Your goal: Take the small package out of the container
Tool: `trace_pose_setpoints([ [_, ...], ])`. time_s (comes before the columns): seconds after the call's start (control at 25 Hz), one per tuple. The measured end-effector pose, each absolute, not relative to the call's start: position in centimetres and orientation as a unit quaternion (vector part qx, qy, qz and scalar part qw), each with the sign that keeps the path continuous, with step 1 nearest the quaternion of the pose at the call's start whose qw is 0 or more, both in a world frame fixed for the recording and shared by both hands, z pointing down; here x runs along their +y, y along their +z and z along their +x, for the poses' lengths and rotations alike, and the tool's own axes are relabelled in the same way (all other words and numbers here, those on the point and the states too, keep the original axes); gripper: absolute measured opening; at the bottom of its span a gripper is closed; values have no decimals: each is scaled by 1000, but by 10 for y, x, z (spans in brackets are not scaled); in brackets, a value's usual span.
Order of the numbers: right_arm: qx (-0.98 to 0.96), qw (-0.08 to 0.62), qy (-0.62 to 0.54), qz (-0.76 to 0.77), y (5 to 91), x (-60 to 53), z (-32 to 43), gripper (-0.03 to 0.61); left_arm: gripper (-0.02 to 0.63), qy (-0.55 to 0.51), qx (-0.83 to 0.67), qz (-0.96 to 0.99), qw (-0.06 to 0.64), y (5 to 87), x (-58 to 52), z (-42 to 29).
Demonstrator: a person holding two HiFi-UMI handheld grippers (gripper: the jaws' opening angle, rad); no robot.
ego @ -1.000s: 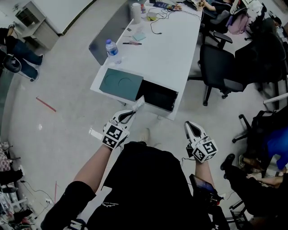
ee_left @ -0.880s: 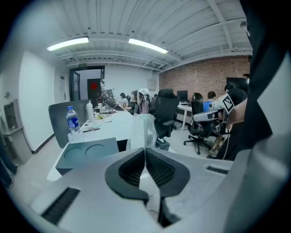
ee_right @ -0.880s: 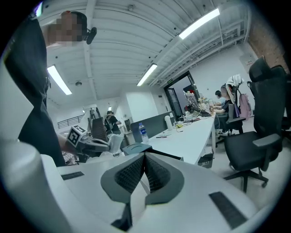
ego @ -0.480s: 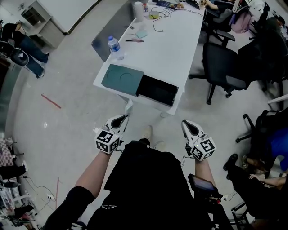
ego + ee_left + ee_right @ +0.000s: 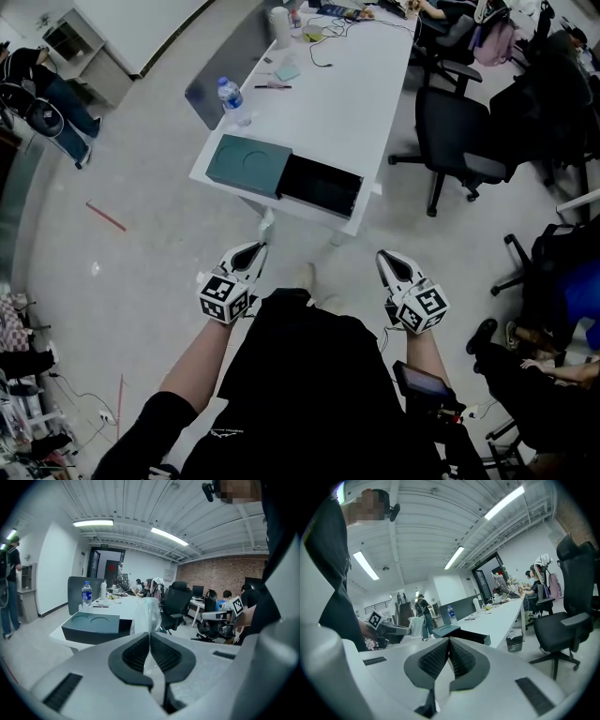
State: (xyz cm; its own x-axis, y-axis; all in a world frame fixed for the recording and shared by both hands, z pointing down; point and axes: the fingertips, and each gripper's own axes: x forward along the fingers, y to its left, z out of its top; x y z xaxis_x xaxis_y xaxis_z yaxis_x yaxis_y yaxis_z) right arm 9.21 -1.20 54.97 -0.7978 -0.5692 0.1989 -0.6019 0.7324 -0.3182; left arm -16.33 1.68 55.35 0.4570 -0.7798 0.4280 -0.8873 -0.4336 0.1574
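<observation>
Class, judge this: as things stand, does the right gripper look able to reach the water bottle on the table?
Probably not without a step forward. The right gripper is held at the person's waist, back from the table, and the water bottle stands past the dark box near the left edge.

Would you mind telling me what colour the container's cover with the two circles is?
The cover is dark teal; the head view shows it best.
</observation>
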Motion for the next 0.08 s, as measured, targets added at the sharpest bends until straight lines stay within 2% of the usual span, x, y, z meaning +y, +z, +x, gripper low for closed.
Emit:
trace_pose_setpoints([
  [0.08,-930,43,184,314,547,-12,95,26,18,145,-500,834,181,551,16,-160],
])
